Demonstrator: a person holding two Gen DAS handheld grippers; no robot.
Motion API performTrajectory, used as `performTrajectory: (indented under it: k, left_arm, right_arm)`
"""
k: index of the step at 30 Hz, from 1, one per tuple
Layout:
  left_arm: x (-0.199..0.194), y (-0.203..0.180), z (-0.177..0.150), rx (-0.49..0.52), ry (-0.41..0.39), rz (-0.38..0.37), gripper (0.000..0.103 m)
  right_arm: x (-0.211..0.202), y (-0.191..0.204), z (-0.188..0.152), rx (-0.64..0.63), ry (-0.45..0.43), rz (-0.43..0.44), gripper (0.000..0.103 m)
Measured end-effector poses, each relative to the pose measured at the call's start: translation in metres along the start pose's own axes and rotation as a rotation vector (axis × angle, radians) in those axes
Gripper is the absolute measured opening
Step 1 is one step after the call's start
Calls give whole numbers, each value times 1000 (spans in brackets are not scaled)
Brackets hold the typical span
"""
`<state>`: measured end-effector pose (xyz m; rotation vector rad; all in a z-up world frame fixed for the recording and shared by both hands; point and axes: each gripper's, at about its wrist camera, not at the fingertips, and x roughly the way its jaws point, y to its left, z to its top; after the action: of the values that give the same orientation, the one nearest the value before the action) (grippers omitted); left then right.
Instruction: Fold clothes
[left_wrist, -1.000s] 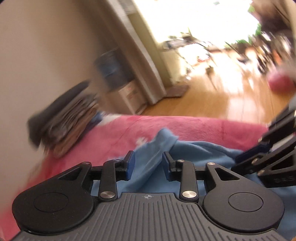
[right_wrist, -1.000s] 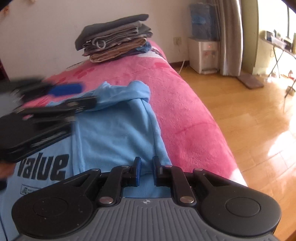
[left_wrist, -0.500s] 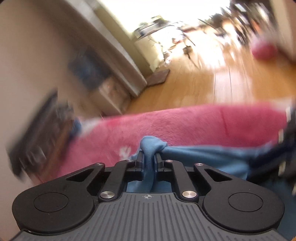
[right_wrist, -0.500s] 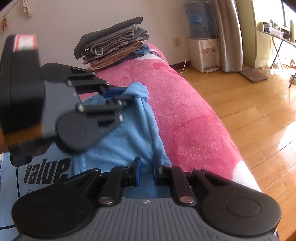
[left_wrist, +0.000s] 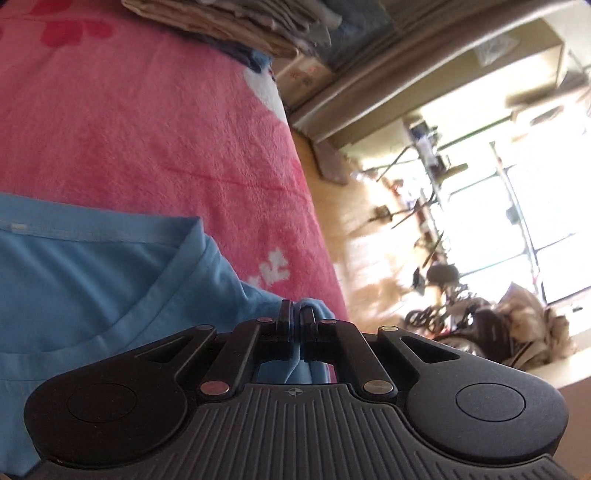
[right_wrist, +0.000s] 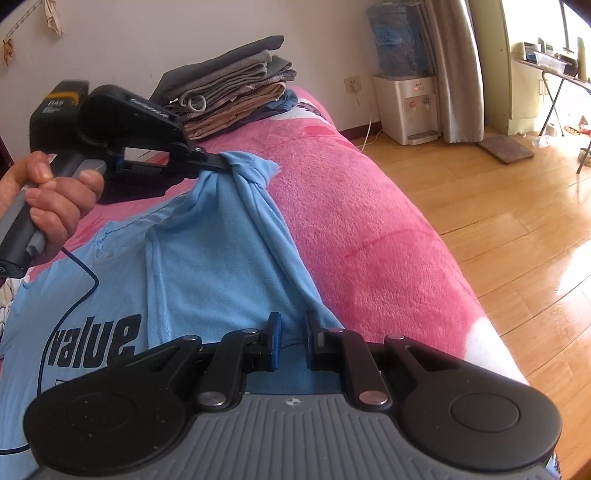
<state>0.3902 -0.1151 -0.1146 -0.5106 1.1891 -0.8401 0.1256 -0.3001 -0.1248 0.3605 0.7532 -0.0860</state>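
The folded clothes stack is running off the left wrist view's top edge, the room past the bed is blurring into window glare, and the right gripper's body is hiding the blue T-shirt's near hem.

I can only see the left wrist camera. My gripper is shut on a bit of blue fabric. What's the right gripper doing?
Observer: The right gripper grips the same side edge of the blue T-shirt, further along it.
Operator: Is the shirt print side up?
Observer: Yes, a black "value" print shows on top.
Operator: Is my pinch off the bed?
Observer: It seems so. The left gripper holds its bunch just above the pink blanket, and the fabric slopes down from it.
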Motion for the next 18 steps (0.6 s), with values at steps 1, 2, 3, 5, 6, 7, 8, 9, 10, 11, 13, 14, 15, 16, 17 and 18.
performTrajectory:
  k: [1,2,3,5,6,7,8,9,10,11,13,14,15,16,17,18]
  left_arm:
    - [-1,2,0,-20,-3,-18,1]
    - [-3,4,0,-43,-5,-37,1]
    - [-4,6,0,-60,-7,-52,1]
    - [-5,7,1,-82,-11,-70,1]
    - [-6,7,2,-83,-19,-65,1]
    - [-6,6,3,-83,-26,-58,1]
    - [-3,2,4,-69,-29,-40,2]
    - [-1,-4,3,-35,-31,-14,2]
    - [-1,-11,1,15,-33,12,3]
    - [-1,-20,-1,69,-35,38,7]
    - [-1,-36,-5,161,-41,77,14]
    - [-3,-42,-3,182,-47,82,14]
    - [-4,-46,-1,199,-53,86,14]
    - [-7,-46,2,191,-69,83,14]
    - [-9,-45,6,174,-89,79,17]
    - [-13,-40,11,138,-112,73,20]
  right_arm:
    - [0,0,0,0,-1,-1,14]
    - [1,1,0,-1,-2,-2,14]
    - [1,1,-1,-2,-2,-3,14]
    - [1,1,-1,-3,-3,-3,14]
    - [1,0,-1,-2,-4,-2,14]
    - [1,0,-1,-1,-4,0,14]
    - [1,0,-1,0,-4,1,14]
    - [1,-1,-1,0,-5,2,14]
    - [1,-1,-2,1,-5,3,14]
    - [1,-1,-2,2,-6,4,14]
    - [1,-2,-3,6,-7,7,14]
    - [1,-2,-3,8,-8,10,14]
    - [1,-2,-4,9,-8,12,14]
    - [1,-2,-4,11,-8,14,14]
    - [1,-3,-4,13,-8,16,14]
    - [0,-3,-4,14,-8,18,14]
